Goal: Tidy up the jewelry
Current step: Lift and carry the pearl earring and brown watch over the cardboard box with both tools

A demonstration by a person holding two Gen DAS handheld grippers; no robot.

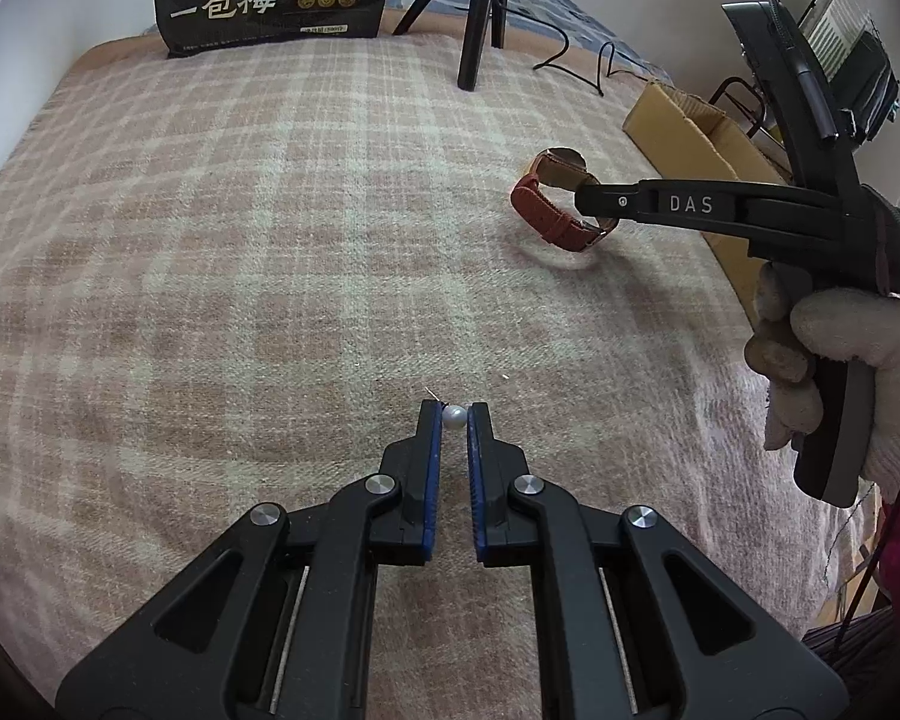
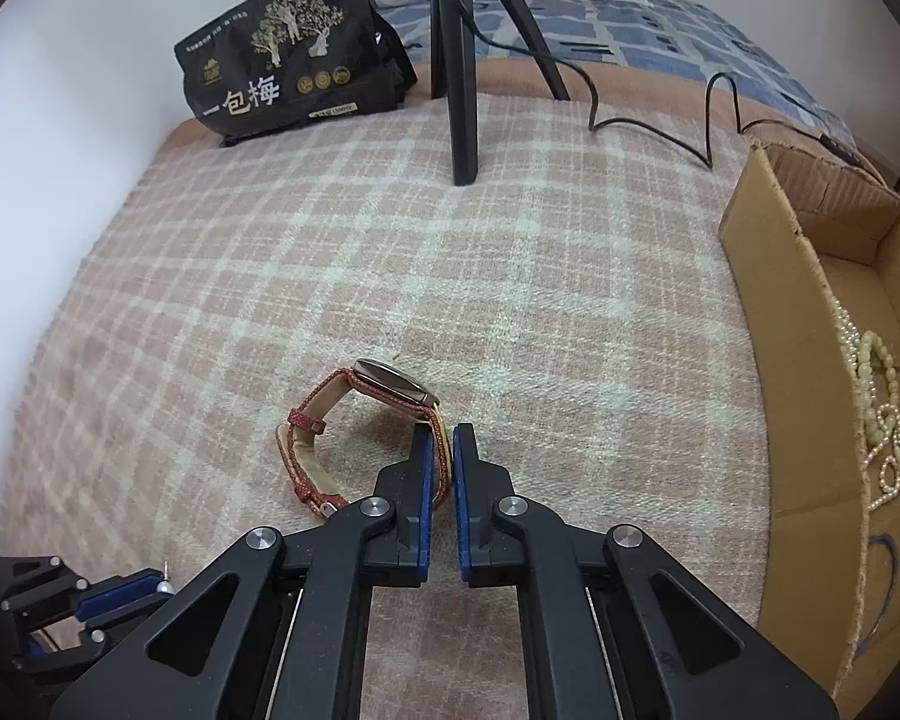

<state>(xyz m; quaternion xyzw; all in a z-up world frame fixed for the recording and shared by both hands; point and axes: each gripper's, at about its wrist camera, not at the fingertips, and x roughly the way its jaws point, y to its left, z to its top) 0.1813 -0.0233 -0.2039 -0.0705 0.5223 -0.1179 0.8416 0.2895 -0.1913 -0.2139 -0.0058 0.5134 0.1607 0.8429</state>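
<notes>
Blue-padded jaws of the left gripper (image 1: 455, 417) were closed on a small pearl earring (image 1: 453, 416), its thin post poking out to the left, just above the plaid blanket (image 1: 240, 252) on the bed. Over on the right, the right gripper (image 2: 443, 441) had its jaws clamped on the strap of a red watch (image 2: 360, 420), close beside the gold case; whether the watch still rested on the blanket or hung just clear of it could not be told. Further right, at the bed's edge, stood an open cardboard box (image 2: 768, 276) with pearl necklaces (image 2: 876, 402) already lying inside. A black snack bag (image 2: 288, 66) and a tripod (image 2: 459, 60) stood at the far end.

Both pieces appeared to be gripped, so the step in hand was likely the pick-up. The next move probably called for carrying each piece rightward over the box wall, then opening the jaws inside it, keeping a firm pinch on the tiny earring meanwhile.
</notes>
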